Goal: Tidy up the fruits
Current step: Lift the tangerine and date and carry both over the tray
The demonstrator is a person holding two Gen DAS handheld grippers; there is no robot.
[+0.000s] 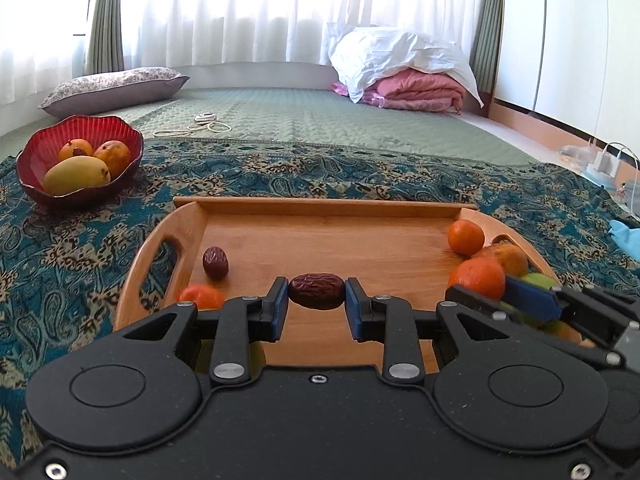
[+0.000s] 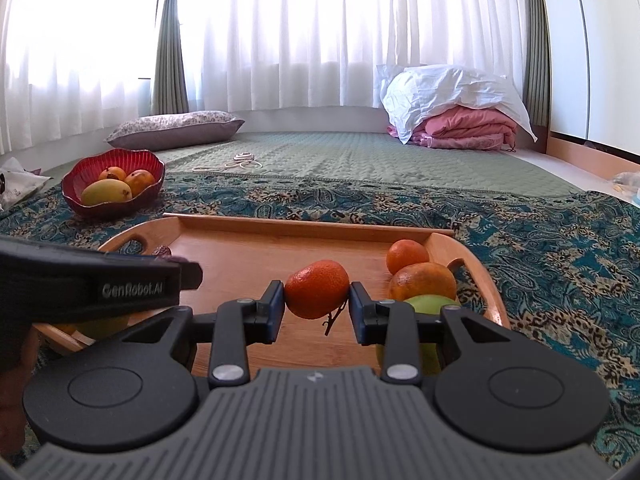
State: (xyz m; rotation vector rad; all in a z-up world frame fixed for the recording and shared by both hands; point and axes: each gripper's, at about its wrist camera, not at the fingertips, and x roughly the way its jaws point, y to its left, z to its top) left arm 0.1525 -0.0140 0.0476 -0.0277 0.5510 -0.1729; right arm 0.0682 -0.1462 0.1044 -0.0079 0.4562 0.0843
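My left gripper (image 1: 317,294) is shut on a dark red date (image 1: 317,291) above the wooden tray (image 1: 320,208). My right gripper (image 2: 317,295) is shut on a small orange mandarin (image 2: 316,294) with a stem, over the tray (image 2: 304,226). A second date (image 1: 215,262) and a mandarin (image 1: 200,296) lie at the tray's left. Mandarins (image 1: 465,237), a larger orange fruit (image 2: 422,280) and a green fruit (image 2: 432,304) sit at its right. A red bowl (image 1: 80,136) holding mangoes (image 1: 76,176) stands far left; it also shows in the right wrist view (image 2: 114,160).
The tray rests on a teal patterned cloth (image 1: 280,172) over a green quilted mat (image 1: 320,116). A pillow (image 1: 116,88), a coiled cord (image 1: 200,126) and folded pink bedding (image 1: 416,88) lie behind. A charger and cables (image 1: 604,160) are far right.
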